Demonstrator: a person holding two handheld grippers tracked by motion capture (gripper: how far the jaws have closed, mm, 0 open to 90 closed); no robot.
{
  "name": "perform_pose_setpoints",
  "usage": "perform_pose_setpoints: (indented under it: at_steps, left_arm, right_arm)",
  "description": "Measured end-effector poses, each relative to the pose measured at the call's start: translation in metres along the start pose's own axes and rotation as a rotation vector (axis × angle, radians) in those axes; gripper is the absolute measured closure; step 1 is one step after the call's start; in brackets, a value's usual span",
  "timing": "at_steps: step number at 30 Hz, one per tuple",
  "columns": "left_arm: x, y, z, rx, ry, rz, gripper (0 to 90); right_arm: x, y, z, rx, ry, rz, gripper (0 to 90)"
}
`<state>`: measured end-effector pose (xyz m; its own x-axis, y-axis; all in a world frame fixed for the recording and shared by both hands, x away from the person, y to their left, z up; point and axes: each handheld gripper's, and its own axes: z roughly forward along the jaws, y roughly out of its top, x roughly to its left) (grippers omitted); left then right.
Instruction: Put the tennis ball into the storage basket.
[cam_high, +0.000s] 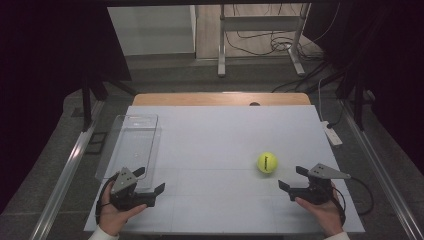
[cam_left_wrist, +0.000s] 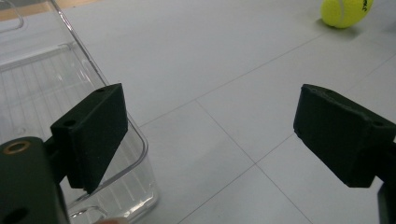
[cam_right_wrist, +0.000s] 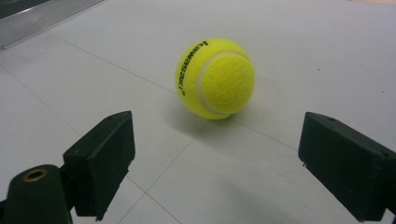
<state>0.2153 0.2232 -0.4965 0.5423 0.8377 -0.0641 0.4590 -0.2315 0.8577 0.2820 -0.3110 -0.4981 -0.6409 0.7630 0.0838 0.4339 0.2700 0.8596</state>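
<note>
- Tennis ball, yellow-green, round and felt-covered (cam_right_wrist: 215, 78), is sitting on the white tabletop (cam_high: 220, 145) just ahead of the right gripper (cam_high: 295, 179), with nothing touching it.
- Judging by its fuzzy nap and the curved white seam, the ball is looking light, springy and easy to hold; the felt should be giving the fingers good friction, though a round body is likely to be rolling away at a nudge.
- Best hold, I judge, is across its widest part, one finger on each side, squeezing gently, since the rubber core is giving a little.
- Right gripper's black blocky fingers (cam_right_wrist: 100, 163) are standing wide apart and empty, the ball lying beyond them.
- Left gripper (cam_high: 150, 182), well to the left of the ball, is also spreading its fingers (cam_left_wrist: 91, 135) wide with nothing between them.
- Clear, hard plastic rectangular tray (cam_high: 131, 145), smooth with a ribbed floor, is sitting far left of the ball, just beside the left gripper.
</note>
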Motion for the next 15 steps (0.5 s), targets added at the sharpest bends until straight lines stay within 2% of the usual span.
perform_pose_setpoints:
  at_steps: [15]
  left_arm:
    - [-0.0001,0.0014,-0.0038,-0.001,0.001,0.001,11.2]
  right_arm:
    - [0.0015,-0.0006,0.0003,-0.002,0.005,0.008,11.2]
